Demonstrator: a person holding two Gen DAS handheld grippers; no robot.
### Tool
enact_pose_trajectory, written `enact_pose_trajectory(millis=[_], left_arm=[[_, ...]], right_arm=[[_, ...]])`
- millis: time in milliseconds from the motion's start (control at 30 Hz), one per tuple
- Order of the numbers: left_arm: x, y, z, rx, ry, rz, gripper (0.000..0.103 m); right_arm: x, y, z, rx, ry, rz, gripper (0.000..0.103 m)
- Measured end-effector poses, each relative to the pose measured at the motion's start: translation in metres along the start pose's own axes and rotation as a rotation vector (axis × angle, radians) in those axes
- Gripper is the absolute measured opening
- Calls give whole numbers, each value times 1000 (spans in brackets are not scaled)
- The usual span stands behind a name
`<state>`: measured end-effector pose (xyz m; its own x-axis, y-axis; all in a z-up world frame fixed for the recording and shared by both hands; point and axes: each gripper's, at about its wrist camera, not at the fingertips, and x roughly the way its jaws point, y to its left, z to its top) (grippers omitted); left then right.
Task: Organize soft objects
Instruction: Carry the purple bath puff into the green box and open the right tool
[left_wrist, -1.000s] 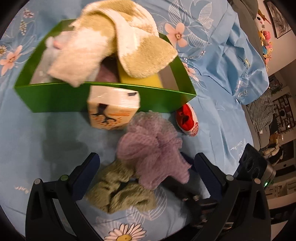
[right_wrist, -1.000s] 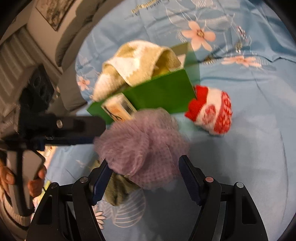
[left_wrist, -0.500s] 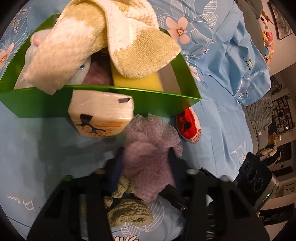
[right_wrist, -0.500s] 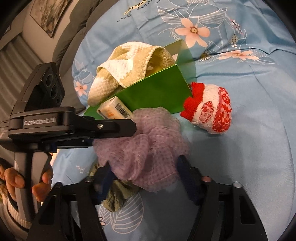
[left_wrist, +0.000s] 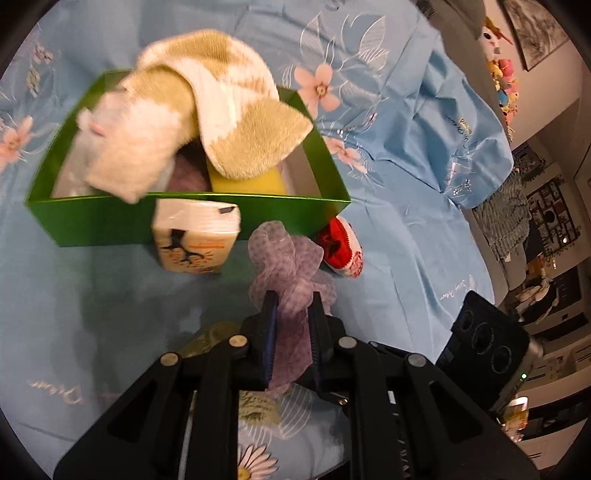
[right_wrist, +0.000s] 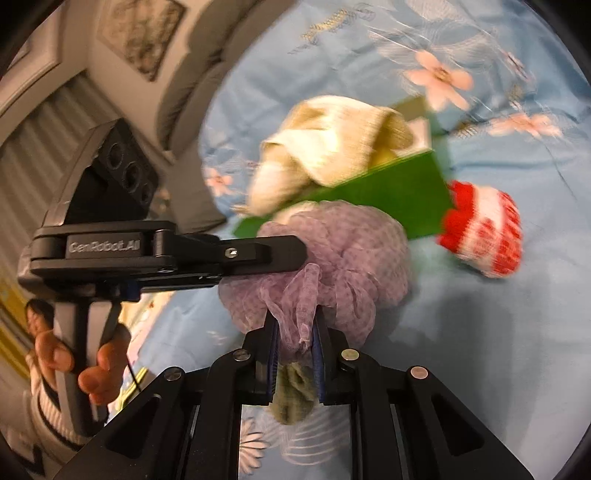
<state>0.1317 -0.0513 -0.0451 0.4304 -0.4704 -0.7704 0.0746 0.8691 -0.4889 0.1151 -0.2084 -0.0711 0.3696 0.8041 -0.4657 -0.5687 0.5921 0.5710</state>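
You are pinching the purple mesh puff with both tongs at once: the left tongs are pressed together on a thin fold of its netting in the lower middle of the left view, and the right tongs are closing on another gathered fold of the same puff in the lower middle of the right view. I judge that you are taking it from two sides because the net is loose and springy, so one grip would let it sag and spread. The puff is hanging just in front of the green box, above the blue flowered bed sheet. The box is already carrying a green and white towel that is spilling over its rim, so free room inside seems small. The tissue pack, the red and white knitted sock and an olive cloth are lying outside the box.
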Motion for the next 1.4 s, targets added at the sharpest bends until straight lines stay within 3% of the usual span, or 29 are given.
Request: enact_pose_trajectory(millis=[167,267,400,567,767,1000,1167,1400], left_arm=[[-32,-6,-11,48,-68,34,11],[-50,-12,-8,58,-117,17,11],[-71,-25,-1,91,-173,-19,11],[-80,-32,14,101,-193,-66,11],[-79,-31,48,95,-202,-72,11],[-66,-16,87,90,-215,-13,11],[-40,6,108,61,-181,43,11],[5,33,130,55,-99,160,11]], right_arm=[[-16,56,2,-233,-109,-52,17],[-29,70,11,-261,-164,-20,17],[-41,85,31,-311,-186,-57,17],[-53,93,52,-368,-189,-111,17],[-43,88,91,-392,-199,-162,17],[-3,72,123,-378,-160,-201,17],[35,51,135,-355,-97,-256,17],[89,7,144,-230,38,-327,17]])
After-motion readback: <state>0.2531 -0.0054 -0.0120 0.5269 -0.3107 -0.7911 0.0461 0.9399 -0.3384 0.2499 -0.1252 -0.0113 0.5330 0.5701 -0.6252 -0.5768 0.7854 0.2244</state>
